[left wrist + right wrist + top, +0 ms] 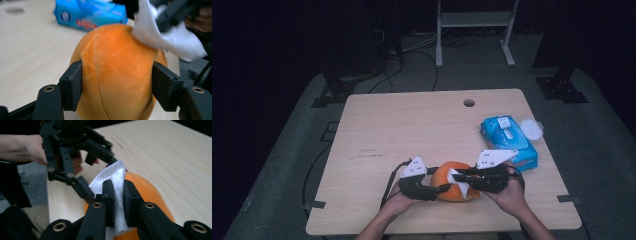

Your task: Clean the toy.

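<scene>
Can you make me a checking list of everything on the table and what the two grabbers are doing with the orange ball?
Surface: light wooden table, with a round hole near its far edge.
Job's things: orange plush ball; white wipe lying on the ball.
Clutter: blue wipes pack; round white lid beside it.
Grippers: left gripper clamps the ball's sides; right gripper pinches the wipe.
Cables: black cable trailing from the left gripper.
Surroundings: grey floor, white stand behind.
</scene>
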`<state>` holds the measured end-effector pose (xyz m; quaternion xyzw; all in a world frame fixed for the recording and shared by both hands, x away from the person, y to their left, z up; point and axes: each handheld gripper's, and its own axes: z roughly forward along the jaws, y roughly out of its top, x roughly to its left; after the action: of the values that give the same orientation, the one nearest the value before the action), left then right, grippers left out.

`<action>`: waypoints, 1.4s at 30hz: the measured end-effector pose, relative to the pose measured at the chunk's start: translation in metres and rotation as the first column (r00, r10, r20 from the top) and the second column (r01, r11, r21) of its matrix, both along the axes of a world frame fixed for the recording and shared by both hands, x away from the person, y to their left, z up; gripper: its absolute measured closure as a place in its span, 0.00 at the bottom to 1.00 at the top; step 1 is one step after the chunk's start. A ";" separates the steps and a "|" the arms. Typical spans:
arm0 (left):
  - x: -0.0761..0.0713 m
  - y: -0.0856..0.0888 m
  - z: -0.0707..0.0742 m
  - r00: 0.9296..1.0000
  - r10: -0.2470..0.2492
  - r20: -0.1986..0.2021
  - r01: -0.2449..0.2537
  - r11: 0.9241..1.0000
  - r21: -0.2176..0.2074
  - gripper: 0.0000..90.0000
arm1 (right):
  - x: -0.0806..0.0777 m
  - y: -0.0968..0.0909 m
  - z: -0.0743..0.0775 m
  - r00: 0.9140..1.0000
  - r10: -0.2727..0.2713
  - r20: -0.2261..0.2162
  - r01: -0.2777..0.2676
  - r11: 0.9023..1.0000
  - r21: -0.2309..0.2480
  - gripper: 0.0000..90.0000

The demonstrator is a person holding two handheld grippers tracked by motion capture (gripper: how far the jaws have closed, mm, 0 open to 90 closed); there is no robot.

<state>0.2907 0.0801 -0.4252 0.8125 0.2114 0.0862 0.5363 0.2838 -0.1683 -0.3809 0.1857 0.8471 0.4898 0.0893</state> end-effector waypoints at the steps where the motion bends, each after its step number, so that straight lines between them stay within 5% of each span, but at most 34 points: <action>1: -0.001 0.001 0.002 1.000 0.003 0.018 -0.004 1.000 0.009 0.37 | -0.002 0.003 0.002 1.000 -0.006 0.020 0.006 1.000 -0.016 0.89; 4: 0.000 0.002 -0.003 1.000 0.000 0.008 0.000 1.000 0.011 0.34 | 0.002 0.000 0.000 0.999 -0.023 0.023 0.024 0.999 -0.031 0.89; 7: 0.006 0.003 -0.010 0.999 -0.006 -0.034 0.006 1.000 -0.011 0.19 | 0.009 -0.009 -0.010 0.999 -0.043 -0.021 0.043 0.999 -0.024 0.89; 11: 0.011 0.005 -0.017 0.995 -0.004 -0.100 0.002 1.000 -0.019 0.12 | 0.011 -0.015 -0.009 0.998 -0.064 -0.013 0.064 0.998 -0.028 0.89; 16: 0.007 0.004 -0.010 0.998 -0.002 -0.064 0.001 1.000 -0.019 0.33 | 0.008 -0.009 -0.006 0.998 -0.057 -0.015 0.057 0.998 -0.015 0.90; 19: 0.002 0.005 0.002 1.000 -0.007 -0.006 0.007 1.000 -0.018 0.36 | 0.001 -0.002 0.000 1.000 -0.012 -0.018 0.012 0.999 0.036 0.89; 22: 0.001 0.008 0.003 1.000 0.011 0.016 -0.010 1.000 -0.017 0.36 | 0.002 -0.004 0.001 0.999 -0.033 0.001 0.033 0.999 0.018 0.89; 26: 0.005 0.005 -0.005 1.000 0.006 -0.022 -0.007 0.999 -0.036 0.25 | 0.010 -0.014 -0.007 0.997 -0.071 -0.020 0.071 0.997 0.005 0.89; 29: 0.003 0.002 -0.004 1.000 0.013 0.004 -0.013 1.000 -0.025 0.32 | 0.007 -0.013 -0.005 0.996 -0.085 -0.001 0.084 0.996 -0.011 0.90; 35: -0.004 -0.004 0.000 0.998 0.002 0.057 -0.003 1.000 0.009 0.35 | -0.009 0.011 0.003 0.999 -0.005 0.048 0.006 1.000 -0.027 0.89; 37: -0.004 -0.004 -0.001 0.998 0.013 0.055 -0.013 1.000 0.000 0.31 | -0.011 0.014 0.005 0.997 -0.017 0.076 0.021 0.998 -0.052 0.90; 42: -0.001 -0.006 -0.007 0.999 0.042 0.019 -0.042 0.999 0.013 0.12 | -0.001 0.000 0.003 0.997 -0.061 0.046 0.062 0.998 -0.007 0.90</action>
<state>0.2901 0.0737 -0.4325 0.8108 0.2227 0.1065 0.5307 0.2829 -0.1685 -0.3782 0.2000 0.8408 0.4873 0.1246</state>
